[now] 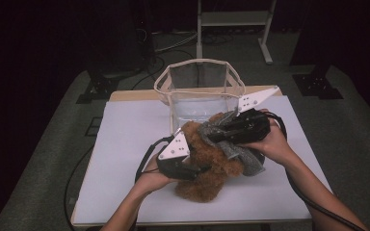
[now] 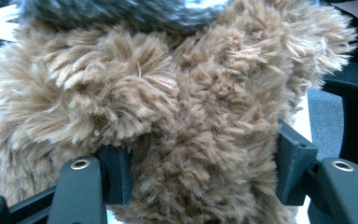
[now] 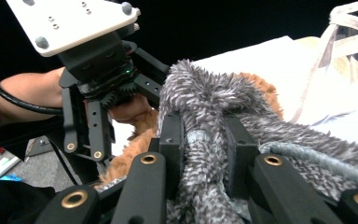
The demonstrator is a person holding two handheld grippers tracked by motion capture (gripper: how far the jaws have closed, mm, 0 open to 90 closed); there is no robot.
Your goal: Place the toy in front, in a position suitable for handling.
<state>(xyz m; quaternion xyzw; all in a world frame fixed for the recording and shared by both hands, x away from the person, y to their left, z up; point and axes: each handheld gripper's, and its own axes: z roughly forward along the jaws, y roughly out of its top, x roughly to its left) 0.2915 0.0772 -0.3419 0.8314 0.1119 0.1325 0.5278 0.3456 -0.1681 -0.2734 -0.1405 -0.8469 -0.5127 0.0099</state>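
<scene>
On a white-covered worktop (image 1: 125,144) standing on grey carpet in a dark room, a brown plush toy (image 1: 207,166) lies before a clear bag (image 1: 200,91), its fur pinched in the left claw (image 2: 200,177), while the right claw (image 3: 203,154) clamps its grey scarf (image 3: 205,93).

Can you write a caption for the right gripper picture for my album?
Right gripper fingers pinching a fuzzy grey cloth draped over a brown teddy.
</scene>
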